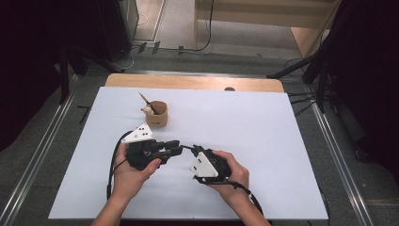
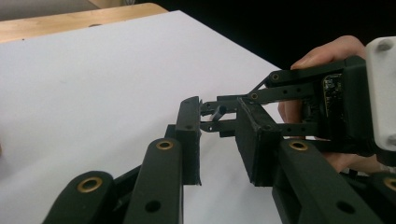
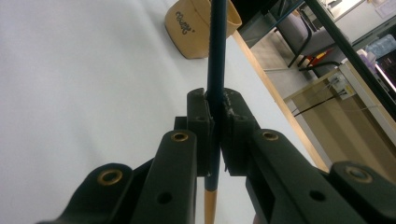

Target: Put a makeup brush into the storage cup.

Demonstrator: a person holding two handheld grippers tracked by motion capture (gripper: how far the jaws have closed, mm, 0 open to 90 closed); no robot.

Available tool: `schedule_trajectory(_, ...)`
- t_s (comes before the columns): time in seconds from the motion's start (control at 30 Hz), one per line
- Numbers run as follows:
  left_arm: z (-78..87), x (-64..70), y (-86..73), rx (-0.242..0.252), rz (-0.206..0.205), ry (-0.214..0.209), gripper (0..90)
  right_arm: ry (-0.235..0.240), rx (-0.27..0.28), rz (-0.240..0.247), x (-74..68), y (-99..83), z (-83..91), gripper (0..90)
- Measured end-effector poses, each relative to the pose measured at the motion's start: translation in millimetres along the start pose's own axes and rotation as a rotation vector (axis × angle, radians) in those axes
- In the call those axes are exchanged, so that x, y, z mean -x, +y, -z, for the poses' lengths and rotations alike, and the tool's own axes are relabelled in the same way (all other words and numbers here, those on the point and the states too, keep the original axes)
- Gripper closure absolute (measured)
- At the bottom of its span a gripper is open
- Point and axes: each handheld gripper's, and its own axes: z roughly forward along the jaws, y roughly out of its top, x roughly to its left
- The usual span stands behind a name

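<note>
- Cup [image 1: 156, 113]: tan, cylindrical, dark script on its side, standing upright toward the far left of the white table [image 1: 244, 141]; also seen at the top of the right gripper view [image 3: 196, 32]. Already holds a brown pencil leaning out of it and a small pale figure at the rim. Judged the likely destination for the pen in hand.
- Left gripper [image 1: 175, 149]: held in the left hand [image 1: 129, 172], grey three-cornered plate on top, pointed rightward toward the other tool. Jaws apart with clear table between them in the left gripper view [image 2: 217, 140], holding nothing. Judged positioned to receive or steady the pen at a handover.
- Pen [image 3: 215, 70]: dark blue shaft with a tan end section, pinched crosswise between the right jaws, long end running up toward the cup in that view. Seen end-on as a short dark stub [image 2: 217, 113] between the far jaws in the left gripper view. Held off the table, near its middle front.
- Right gripper [image 1: 188, 147]: in the right hand [image 1: 230, 174], white plate uppermost, tips just beside the left tool's tips. Jaws [image 3: 215, 133] clamped tight on the pen, presumably to keep it from pivoting while offered across.
</note>
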Motion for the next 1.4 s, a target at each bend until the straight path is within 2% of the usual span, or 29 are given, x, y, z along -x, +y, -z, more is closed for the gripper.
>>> schedule_trajectory(0.1, -3.5, 1.6, -0.4, -0.022, -0.002, 0.012, 72.2, -0.003, -0.004, 0.027, -3.8, 1.5, -0.2, 85.1)
schedule_trajectory(0.3, -8.4, 2.6, -1.2, -0.051, 0.007, 0.007, 73.7, -0.015, -0.004, 0.091, -9.3, 2.9, -0.9, 85.0)
schedule_trajectory(0.47, -12.6, 2.9, -2.4, -0.084, 0.015, 0.003, 75.3, -0.024, 0.003, 0.121, -11.0, 3.8, -0.1, 85.0)
schedule_trajectory(0.67, -15.9, 2.3, -3.0, -0.108, 0.036, 0.001, 84.9, -0.021, 0.022, 0.142, -12.1, 5.6, 2.0, 85.0)
schedule_trajectory(0.87, -16.0, 1.5, -3.7, -0.1, 0.034, 0.001, 86.5, -0.015, 0.025, 0.12, -11.1, 4.5, 1.5, 83.6)
schedule_trajectory(0.9, -15.7, 1.4, -3.7, -0.096, 0.031, 0.006, 86.5, -0.013, 0.03, 0.098, -10.5, 4.6, 1.5, 79.0)
schedule_trajectory(0.97, -14.7, 1.0, -3.9, -0.084, 0.03, 0.012, 86.6, -0.001, 0.073, 0.047, -7.8, 3.9, 1.2, 63.2)
schedule_trajectory(1.03, -13.5, -0.2, -4.1, -0.07, 0.034, 0.016, 86.6, 0.01, 0.082, 0.004, -6.2, 3.9, 1.2, 53.6)
schedule_trajectory(1.17, -9.0, -3.4, -4.6, -0.04, 0.037, 0.034, 86.6, 0.058, 0.132, -0.156, 2.7, 2.0, 2.8, 38.8)
schedule_trajectory(1.3, -3.5, -6.6, -4.8, 0.011, 0.044, 0.051, 86.6, 0.083, 0.171, -0.278, 11.1, -1.0, 6.1, 32.0)
schedule_trajectory(1.4, 0.5, -7.7, -5.3, 0.05, 0.042, 0.07, 86.6, 0.091, 0.218, -0.414, 17.4, -5.2, 10.0, 30.6)
